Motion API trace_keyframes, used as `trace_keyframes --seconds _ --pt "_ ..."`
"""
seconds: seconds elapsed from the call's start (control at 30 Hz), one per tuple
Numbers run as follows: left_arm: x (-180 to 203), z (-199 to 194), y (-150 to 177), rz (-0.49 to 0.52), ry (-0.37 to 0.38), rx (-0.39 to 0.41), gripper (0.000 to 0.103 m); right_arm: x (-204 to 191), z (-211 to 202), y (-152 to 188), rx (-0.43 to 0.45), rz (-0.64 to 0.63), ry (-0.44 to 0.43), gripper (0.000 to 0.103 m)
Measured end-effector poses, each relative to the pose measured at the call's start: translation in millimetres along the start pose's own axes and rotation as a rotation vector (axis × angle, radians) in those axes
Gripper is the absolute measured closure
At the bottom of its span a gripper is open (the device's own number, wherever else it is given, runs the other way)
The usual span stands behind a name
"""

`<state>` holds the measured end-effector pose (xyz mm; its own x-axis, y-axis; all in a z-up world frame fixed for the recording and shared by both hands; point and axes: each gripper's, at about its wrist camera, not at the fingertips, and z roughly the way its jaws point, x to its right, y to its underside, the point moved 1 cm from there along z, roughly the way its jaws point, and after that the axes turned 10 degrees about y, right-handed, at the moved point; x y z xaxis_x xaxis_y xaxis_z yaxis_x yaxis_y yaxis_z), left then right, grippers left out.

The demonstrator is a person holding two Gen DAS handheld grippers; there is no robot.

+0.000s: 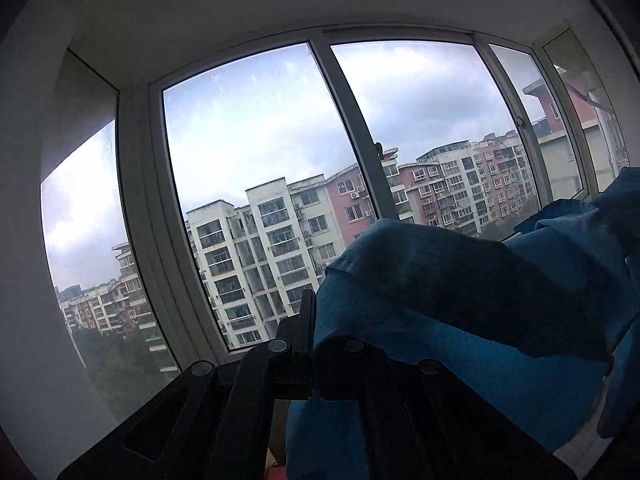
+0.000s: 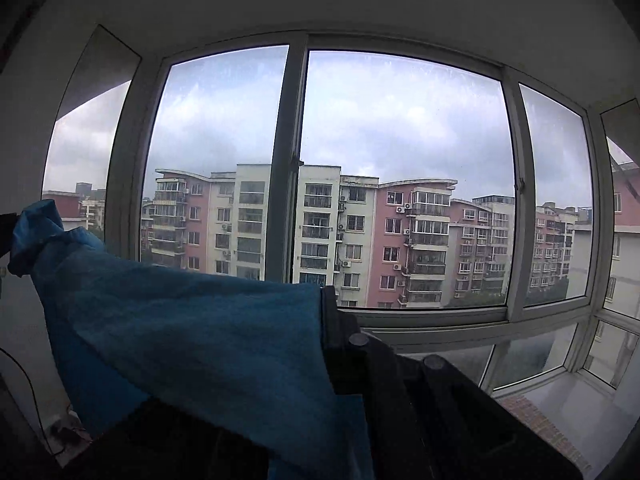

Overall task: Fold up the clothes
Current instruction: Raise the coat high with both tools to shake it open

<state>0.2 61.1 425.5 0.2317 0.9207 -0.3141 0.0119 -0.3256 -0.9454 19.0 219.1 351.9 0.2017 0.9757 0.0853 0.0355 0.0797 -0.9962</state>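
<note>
Hidden: the blue garment (image 1: 460,300) covered the right finger of the left tool (image 1: 314,320) and the left finger of the right tool (image 2: 326,320); its lower part ran off the bottom of both views, so its full shape could not be made out. No desk or other support showed under it.
Window: a wide window (image 2: 400,160) with pale frames filled both views, with apartment blocks (image 2: 320,232) and a cloudy sky behind the glass.
Corner: at the lower left of the right wrist view, a thin cable (image 2: 28,384) and some small items on the floor, too dim to identify.
Garment: held up in the air in front of the window, stretched between the two tools; a bunched end (image 2: 36,232) rose at the far left of the right wrist view.
Left tool: fingers together, clamped on the garment, which draped away to its right.
Right tool: only one finger showed beside the cloth edge; cloth hung off it to the left, and the grip could not be told for certain.
</note>
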Motion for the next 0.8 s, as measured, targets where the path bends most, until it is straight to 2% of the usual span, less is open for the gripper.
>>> trace_keyframes --seconds 0.13,0.2,0.3,0.43,0.5,0.6,0.63,0.7,0.8 --pt "9 10 15 0.033 -0.007 -0.044 0.103 -5 14 24 -0.045 0.007 -0.01 0.102" --pt "11 35 39 0.023 0.019 -0.1 0.103 -4 34 45 -0.093 0.024 -0.025 0.102" --pt "17 105 91 -0.013 0.089 -0.259 0.102 5 91 98 -0.222 0.04 -0.033 0.102" --pt "36 229 169 -0.026 0.092 -0.475 0.102 15 189 183 -0.411 0.036 -0.006 0.102" --pt "54 285 220 -0.028 0.091 -0.573 0.103 23 246 229 -0.514 0.024 0.02 0.102" --pt "85 367 286 -0.044 0.127 -0.702 0.102 29 323 305 -0.655 -0.015 0.069 0.102" --pt "98 389 316 -0.048 0.143 -0.765 0.098 31 346 331 -0.699 -0.029 0.085 0.102" --pt "122 426 372 -0.069 0.186 -0.892 0.098 31 361 359 -0.742 -0.046 0.085 0.102" --pt "134 442 440 -0.103 0.247 -1.042 0.095 32 383 400 -0.805 -0.071 0.086 0.102"
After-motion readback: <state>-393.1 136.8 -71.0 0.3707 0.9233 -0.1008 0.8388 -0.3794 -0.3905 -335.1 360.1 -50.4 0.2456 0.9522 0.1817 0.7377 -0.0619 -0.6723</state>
